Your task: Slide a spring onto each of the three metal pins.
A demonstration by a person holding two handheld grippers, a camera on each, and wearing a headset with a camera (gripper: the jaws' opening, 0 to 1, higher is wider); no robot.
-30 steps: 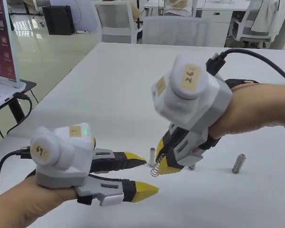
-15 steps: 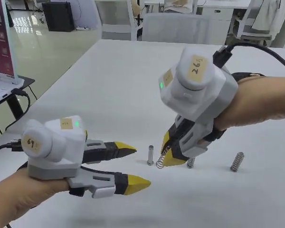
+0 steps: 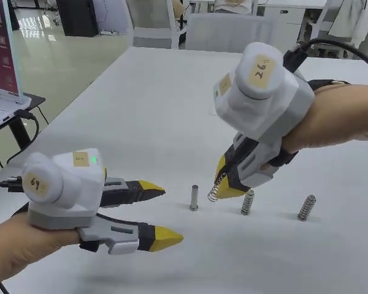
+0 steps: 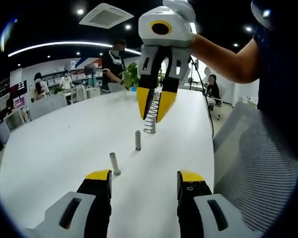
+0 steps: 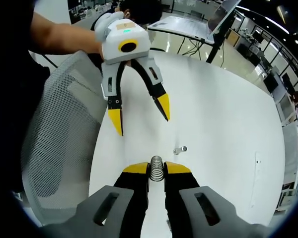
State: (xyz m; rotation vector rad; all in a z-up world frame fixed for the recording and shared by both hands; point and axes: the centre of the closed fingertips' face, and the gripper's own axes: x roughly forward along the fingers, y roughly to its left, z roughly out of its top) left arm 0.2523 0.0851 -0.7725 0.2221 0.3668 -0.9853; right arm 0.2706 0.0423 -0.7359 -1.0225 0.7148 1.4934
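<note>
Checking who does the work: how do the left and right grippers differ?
The left gripper is open and empty; the right gripper is shut on a spring. The left gripper's jaws lie about level; the right gripper's point down, near the bare pin. Both have yellow jaw tips.
</note>
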